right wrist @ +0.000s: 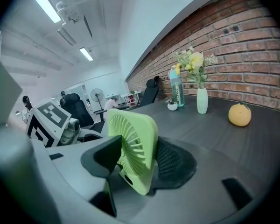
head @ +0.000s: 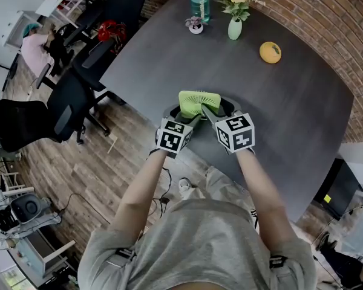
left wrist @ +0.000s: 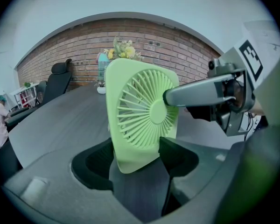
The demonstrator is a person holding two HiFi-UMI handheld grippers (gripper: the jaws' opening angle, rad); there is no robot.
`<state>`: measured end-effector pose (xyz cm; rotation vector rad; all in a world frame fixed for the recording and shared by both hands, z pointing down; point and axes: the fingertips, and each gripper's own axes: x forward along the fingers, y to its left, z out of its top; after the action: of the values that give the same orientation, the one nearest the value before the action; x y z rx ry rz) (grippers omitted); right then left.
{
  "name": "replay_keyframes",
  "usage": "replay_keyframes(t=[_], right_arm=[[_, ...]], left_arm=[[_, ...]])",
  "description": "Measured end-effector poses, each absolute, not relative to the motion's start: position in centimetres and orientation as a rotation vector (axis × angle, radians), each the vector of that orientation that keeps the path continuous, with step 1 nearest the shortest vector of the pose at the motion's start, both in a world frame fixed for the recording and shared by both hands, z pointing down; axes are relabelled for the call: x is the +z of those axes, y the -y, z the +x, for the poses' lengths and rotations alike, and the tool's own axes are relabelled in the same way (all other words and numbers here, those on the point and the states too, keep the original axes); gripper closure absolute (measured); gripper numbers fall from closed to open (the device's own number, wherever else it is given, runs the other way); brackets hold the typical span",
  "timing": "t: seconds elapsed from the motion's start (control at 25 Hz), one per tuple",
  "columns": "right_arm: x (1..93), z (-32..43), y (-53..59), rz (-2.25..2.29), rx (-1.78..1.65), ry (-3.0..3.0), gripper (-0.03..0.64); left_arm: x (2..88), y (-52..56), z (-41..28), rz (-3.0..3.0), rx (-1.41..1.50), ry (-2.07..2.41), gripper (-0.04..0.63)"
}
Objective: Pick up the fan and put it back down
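Near the table's [head: 290,101] front edge, just before the person, the green fan [head: 199,101] is held from both sides. The left claw [left wrist: 133,155] is closed on its lower side edges, and the right claw [right wrist: 135,164] is clamped wide across its grille and back. The flat square body stands nearly upright, broad side running left to right, grille facing the person and tipped slightly. The step looks like setting it down: lower both claws evenly so the bottom edge lands flat, letting go only once it stands.
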<state>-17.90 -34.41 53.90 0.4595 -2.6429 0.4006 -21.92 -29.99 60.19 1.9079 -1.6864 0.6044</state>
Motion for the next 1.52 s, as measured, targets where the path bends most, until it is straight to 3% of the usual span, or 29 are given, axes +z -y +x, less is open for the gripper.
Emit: replay_keyframes(t=[1.04,1.52], right_arm=[[55.0,-18.3,35.1,0.509,0.404,2.661,0.388],[55.0,-14.5,33.8,0.676,0.398,2.623,0.382]], left_arm=[[61.3,30.2,-21.9,1.945,0.562,1.667,0.29],[59.8,28.4,-21.9,1.936,0.515,1.742,0.29]])
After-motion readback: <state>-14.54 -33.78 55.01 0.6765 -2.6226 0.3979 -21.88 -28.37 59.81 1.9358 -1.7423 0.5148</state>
